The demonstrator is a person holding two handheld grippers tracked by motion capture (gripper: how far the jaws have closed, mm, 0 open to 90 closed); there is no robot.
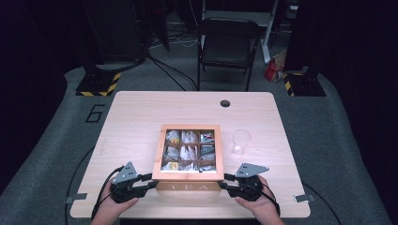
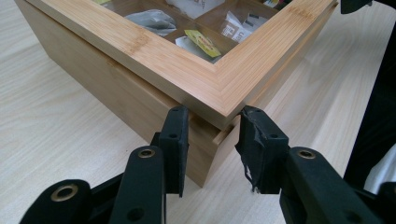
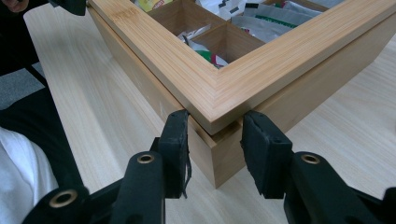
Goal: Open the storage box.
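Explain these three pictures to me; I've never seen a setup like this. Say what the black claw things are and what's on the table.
No robot here: a person holds a two-jaw tool in each hand. The high view looks down on a wooden table. The other two pictures come from cameras riding on each tool, looking along its black jaws. On the table sit a wooden tea box with a windowed lid, tea bags inside its compartments, and a clear plastic cup to its right. The left gripper and right gripper each straddle a near corner of the box just under the lid, jaws open, not clamped.
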